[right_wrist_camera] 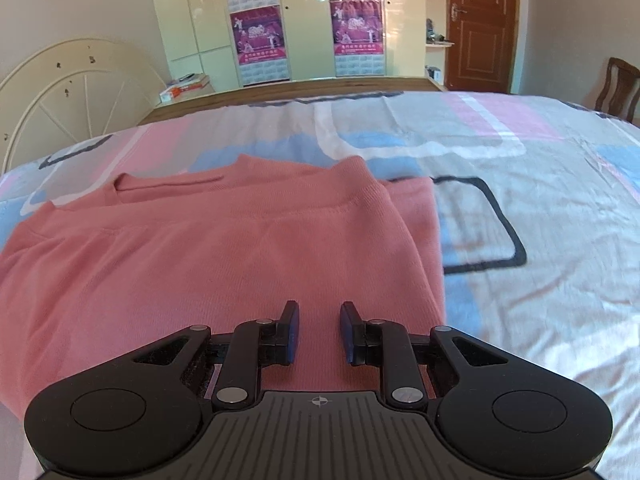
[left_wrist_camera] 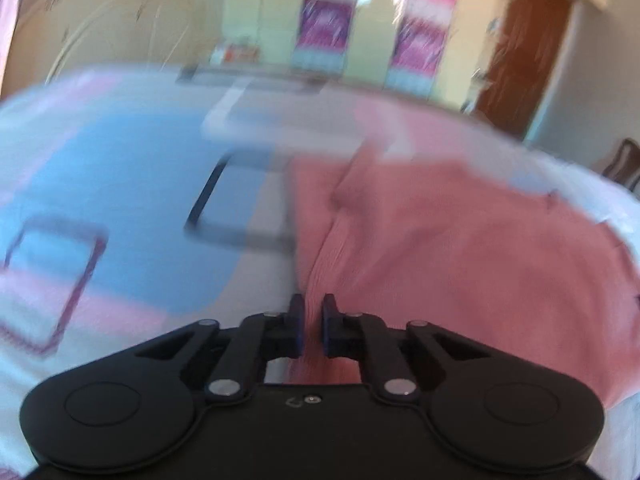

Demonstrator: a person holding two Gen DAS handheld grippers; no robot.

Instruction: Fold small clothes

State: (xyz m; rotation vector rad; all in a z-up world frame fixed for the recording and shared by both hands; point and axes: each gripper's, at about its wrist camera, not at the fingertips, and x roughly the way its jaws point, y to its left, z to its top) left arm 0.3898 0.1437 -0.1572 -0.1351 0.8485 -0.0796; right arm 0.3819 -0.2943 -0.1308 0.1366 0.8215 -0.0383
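Note:
A pink knit sweater [right_wrist_camera: 200, 248] lies on the bed, partly folded, with its neckline at the far side and one folded layer ending at its right edge. In the right wrist view my right gripper [right_wrist_camera: 319, 307] hovers over the sweater's near right part, its fingers a little apart with flat fabric showing below the gap. The left wrist view is blurred. There the sweater [left_wrist_camera: 460, 248] fills the right half. My left gripper [left_wrist_camera: 313, 300] sits at its left edge, fingers nearly together, with pink fabric between them and a raised ridge running away from the tips.
The bed sheet [right_wrist_camera: 540, 208] has pink, blue and white patches with dark outlines and spreads wide to the right of the sweater. A cream headboard [right_wrist_camera: 68, 92], wardrobe with posters [right_wrist_camera: 260, 40], brown door [right_wrist_camera: 480, 24] and wooden chair [right_wrist_camera: 618, 88] stand beyond the bed.

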